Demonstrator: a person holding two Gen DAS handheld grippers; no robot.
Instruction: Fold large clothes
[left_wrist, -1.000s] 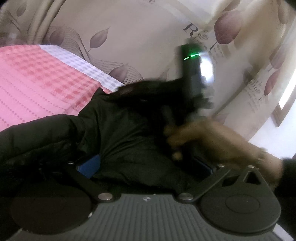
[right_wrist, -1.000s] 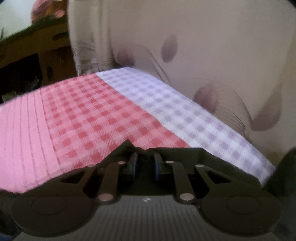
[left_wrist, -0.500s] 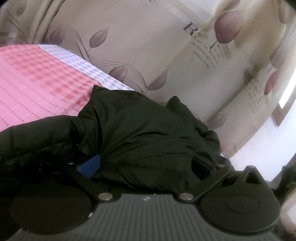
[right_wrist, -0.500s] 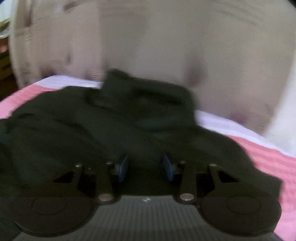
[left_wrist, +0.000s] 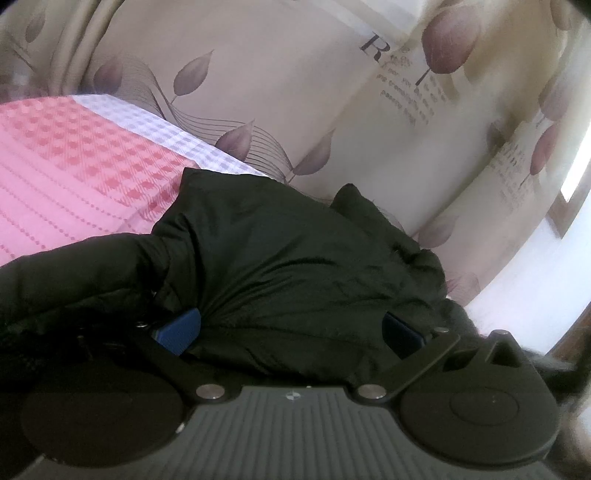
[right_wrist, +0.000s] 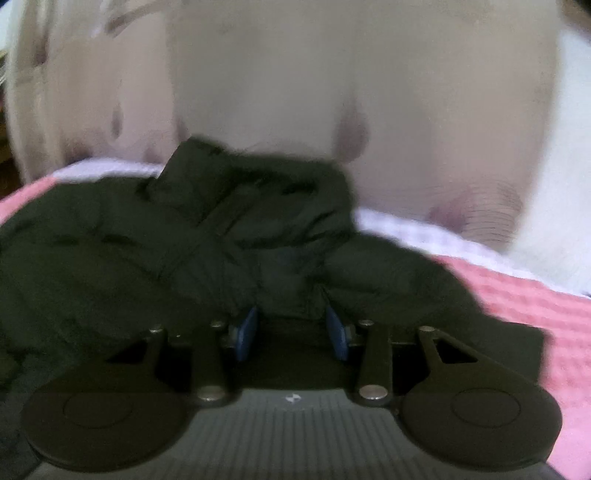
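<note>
A dark green puffy jacket lies bunched on the pink checked bedspread. My left gripper rests low on it with its jaws wide apart. A bulge of jacket fills the gap between the blue pads; wrinkles run toward the left pad. In the blurred right wrist view the jacket spreads ahead, collar at the far side. My right gripper hovers at its near edge, jaws opening. Jacket fabric lies in the gap, and the pads do not press on it.
A beige curtain with purple leaf prints hangs right behind the bed's far edge. The bedspread has a white checked strip along that edge. Bare pink bedspread shows to the right of the jacket in the right wrist view.
The right gripper and its hand left the left wrist view. The right wrist view swung from bare bedspread to the jacket, and its jaws went from nearly shut to apart. My left gripper stayed put.
</note>
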